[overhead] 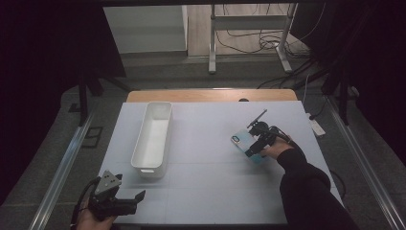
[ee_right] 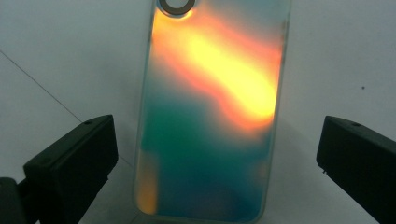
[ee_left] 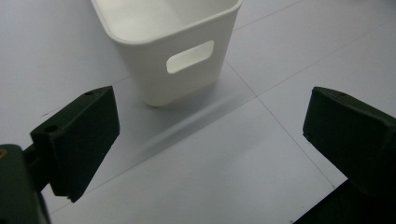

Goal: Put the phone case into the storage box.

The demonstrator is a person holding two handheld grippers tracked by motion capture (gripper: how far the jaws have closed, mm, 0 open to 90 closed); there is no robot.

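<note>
The left gripper (overhead: 125, 200) rested low at the near left, its jaws wide apart. The right gripper (overhead: 252, 147), on an outstretched dark-sleeved arm, pointed down with jaws spread wide.

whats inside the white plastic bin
Nothing shows inside the long white plastic bin: bare white floor in the high view. The near end's wall hides the corner behind it.

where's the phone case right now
The phone case lies flat on the white table at the right of the high view, well right of the white bin, between the open jaws of the right gripper, which do not press on it.
</note>
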